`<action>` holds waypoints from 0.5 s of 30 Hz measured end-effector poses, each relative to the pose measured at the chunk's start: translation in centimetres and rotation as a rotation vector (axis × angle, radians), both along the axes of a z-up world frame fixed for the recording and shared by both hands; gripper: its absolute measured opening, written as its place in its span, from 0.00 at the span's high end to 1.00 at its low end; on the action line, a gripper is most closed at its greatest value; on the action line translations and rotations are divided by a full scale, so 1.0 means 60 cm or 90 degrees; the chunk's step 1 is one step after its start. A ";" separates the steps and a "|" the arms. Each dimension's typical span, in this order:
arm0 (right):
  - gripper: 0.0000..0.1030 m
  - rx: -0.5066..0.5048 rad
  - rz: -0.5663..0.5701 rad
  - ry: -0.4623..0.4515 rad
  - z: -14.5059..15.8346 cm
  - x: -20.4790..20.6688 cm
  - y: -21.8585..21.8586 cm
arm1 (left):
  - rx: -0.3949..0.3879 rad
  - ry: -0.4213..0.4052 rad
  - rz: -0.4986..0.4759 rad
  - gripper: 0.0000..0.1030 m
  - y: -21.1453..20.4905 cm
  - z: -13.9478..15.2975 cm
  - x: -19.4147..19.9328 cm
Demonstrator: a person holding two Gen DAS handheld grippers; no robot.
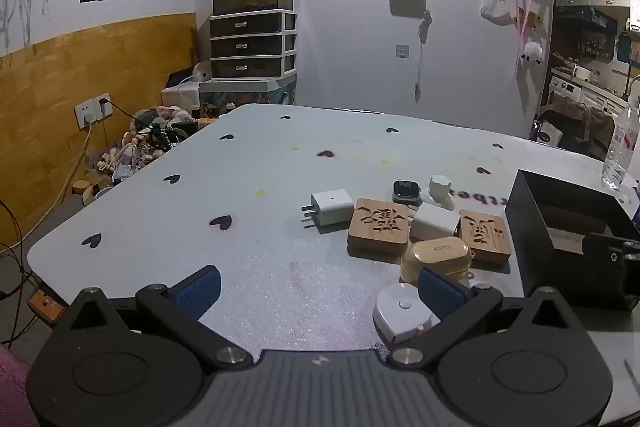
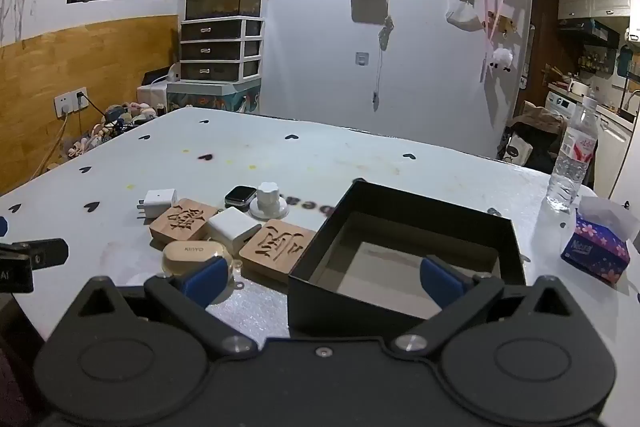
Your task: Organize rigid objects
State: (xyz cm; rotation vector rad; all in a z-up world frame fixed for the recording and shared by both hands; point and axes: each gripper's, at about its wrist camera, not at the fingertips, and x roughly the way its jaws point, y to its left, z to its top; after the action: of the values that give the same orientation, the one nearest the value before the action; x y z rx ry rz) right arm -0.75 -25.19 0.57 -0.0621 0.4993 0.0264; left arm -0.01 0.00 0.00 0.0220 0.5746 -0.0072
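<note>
**Two open grippers hover over a cluttered table beside an empty black box**

Both hand-held grippers are tilted down toward a white table [image 1: 248, 259] printed with small black hearts. The left gripper [image 1: 318, 293] has its blue-padded fingers spread wide with nothing between them. The right gripper [image 2: 324, 281] is also spread wide and holds nothing; it sits over the near wall of an open black box [image 2: 320, 291], which looks empty.

Just left of the box lies a tight cluster of small objects: two carved wooden blocks [image 2: 184, 221] [image 2: 278, 245] with a white charger cube [image 2: 234, 227] between them, a beige earbud case [image 2: 192, 257] in front, a white plug adapter [image 2: 158, 203] at the left, and a smartwatch [image 2: 240, 195] and a white knob-shaped piece [image 2: 269, 201] behind. A round white tape-measure-like case [image 1: 402, 311] lies nearest the left gripper.

A water bottle [image 2: 572, 159] and a tissue pack [image 2: 596, 253] stand to the right of the box.
</note>
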 end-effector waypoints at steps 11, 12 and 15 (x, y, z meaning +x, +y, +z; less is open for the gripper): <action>0.00 0.001 0.000 0.005 -0.001 0.002 -0.001 | -0.001 0.003 0.000 0.00 0.000 0.000 0.000; 0.00 0.001 0.000 0.005 -0.001 0.002 -0.002 | -0.001 0.002 0.000 0.00 0.000 0.000 -0.001; 0.00 0.000 -0.001 0.005 -0.001 0.002 -0.002 | -0.001 0.001 0.000 0.00 0.001 0.002 -0.002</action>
State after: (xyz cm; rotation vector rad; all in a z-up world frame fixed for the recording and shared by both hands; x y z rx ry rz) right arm -0.64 -25.30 0.52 -0.0618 0.5069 0.0251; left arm -0.15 0.03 0.09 0.0202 0.5758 -0.0075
